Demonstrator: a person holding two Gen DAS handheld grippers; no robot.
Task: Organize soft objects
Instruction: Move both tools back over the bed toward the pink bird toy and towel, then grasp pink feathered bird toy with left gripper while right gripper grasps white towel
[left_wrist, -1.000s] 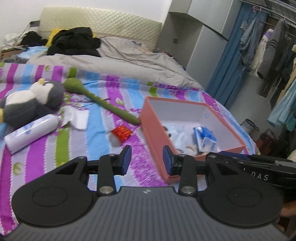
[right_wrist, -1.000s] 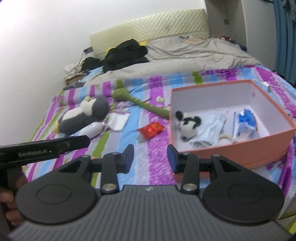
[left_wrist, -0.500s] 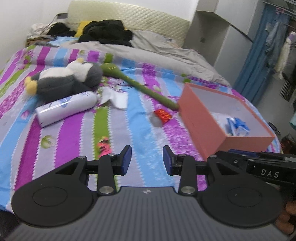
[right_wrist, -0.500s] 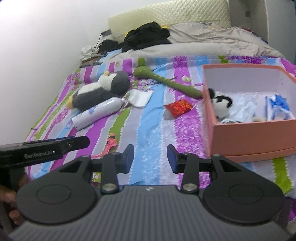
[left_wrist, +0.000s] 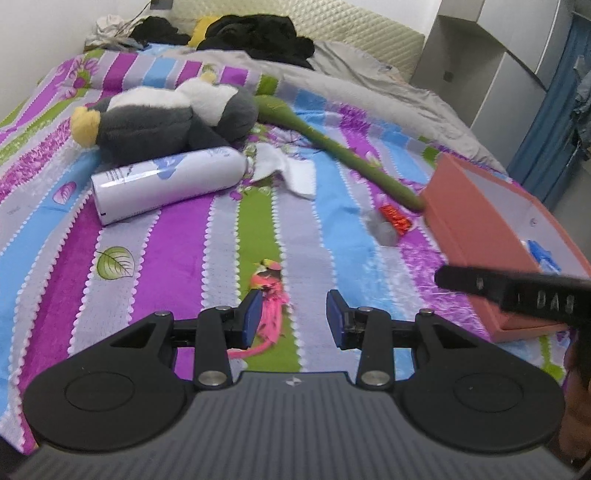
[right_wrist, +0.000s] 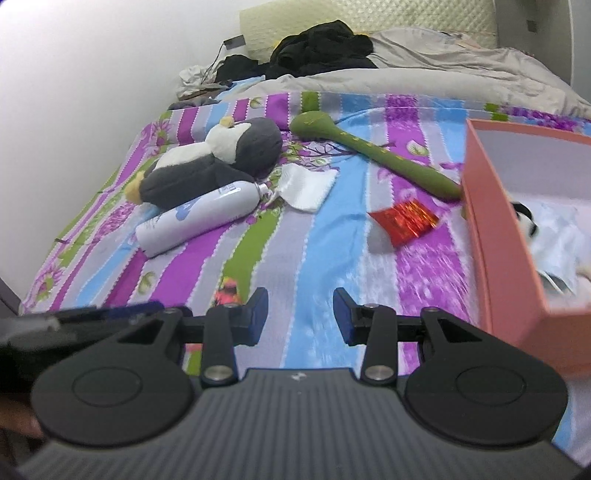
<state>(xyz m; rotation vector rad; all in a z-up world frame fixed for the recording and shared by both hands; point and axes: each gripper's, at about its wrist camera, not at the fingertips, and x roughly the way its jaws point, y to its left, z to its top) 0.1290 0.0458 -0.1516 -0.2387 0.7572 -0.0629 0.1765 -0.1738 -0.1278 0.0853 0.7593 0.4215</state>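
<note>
Left hand-held gripper sits low over the striped bed cover, jaws parted and released, gripping nothing. We see a small pink toy lying on the green stripe just ahead, partly behind the left blue pad; whether the pad touches it we cannot tell. Further back lies the penguin plush, with the white bottle right against its near side. A white cloth lies beside the bottle cap. The long green plush runs diagonally from the penguin toward the orange box, its end at the box corner. A red wrapper lies near that corner. The right hand-held gripper's black arm crosses in front of the box.

Right wrist view: the right hand-held gripper is also parted, empty, above the blue stripe. We see the orange box at right, holding a black-and-white plush and pale soft items. Red wrapper lies just left of the box, green plush behind it. Penguin plush, bottle and white cloth cluster mid-bed. Pink toy peeks out just left of the left finger. The left hand-held gripper shows blurred at far left.
</note>
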